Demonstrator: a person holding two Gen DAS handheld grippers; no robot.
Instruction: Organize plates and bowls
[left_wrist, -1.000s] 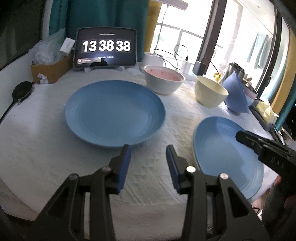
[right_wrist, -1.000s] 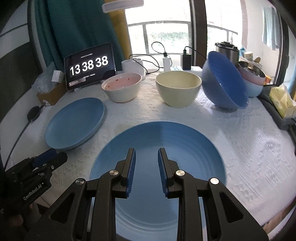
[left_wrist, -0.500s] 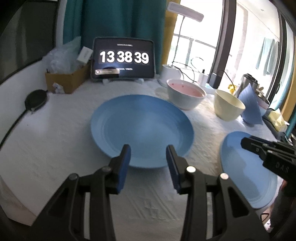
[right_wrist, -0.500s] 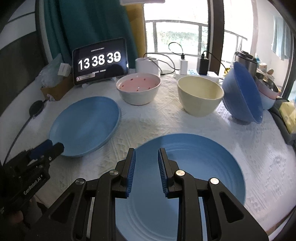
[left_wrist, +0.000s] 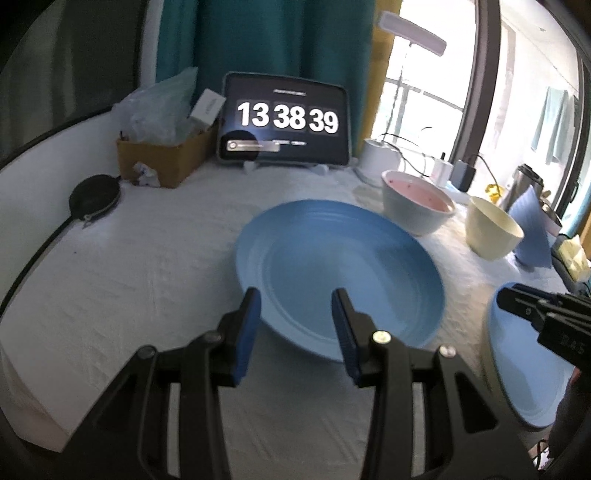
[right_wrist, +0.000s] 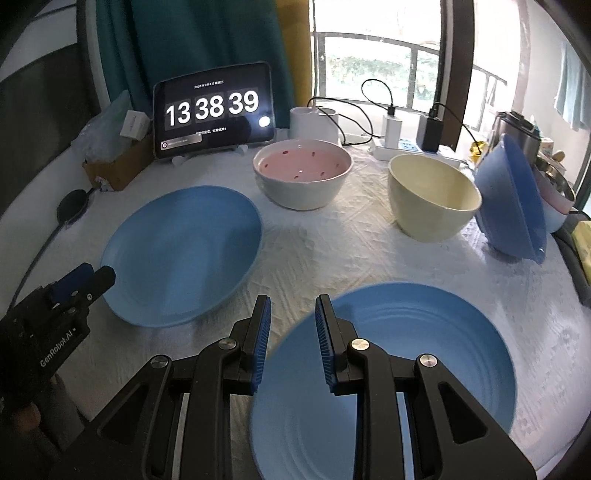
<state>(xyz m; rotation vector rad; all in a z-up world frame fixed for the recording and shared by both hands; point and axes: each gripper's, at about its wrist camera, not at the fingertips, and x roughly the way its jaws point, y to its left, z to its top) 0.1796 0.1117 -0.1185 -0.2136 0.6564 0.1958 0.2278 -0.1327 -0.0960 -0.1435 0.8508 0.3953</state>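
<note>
Sliding: we've swung our left gripper (left_wrist: 295, 299) over the far blue plate (left_wrist: 340, 273) at 12 o'clock.
Claws: both spread, holding nothing; right gripper (right_wrist: 291, 306) over near blue plate (right_wrist: 424, 332).
Meaning: stacking hasn't begun.

Clock tablet (right_wrist: 214, 112) — cardboard box (left_wrist: 166, 158).

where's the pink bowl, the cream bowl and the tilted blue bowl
pink bowl (right_wrist: 302, 168): right wrist view, on its pink inside.
cream bowl (right_wrist: 436, 184): right wrist view, on its inner wall.
tilted blue bowl (right_wrist: 498, 195): right wrist view, on its outer wall, right of the cream bowl.
</note>
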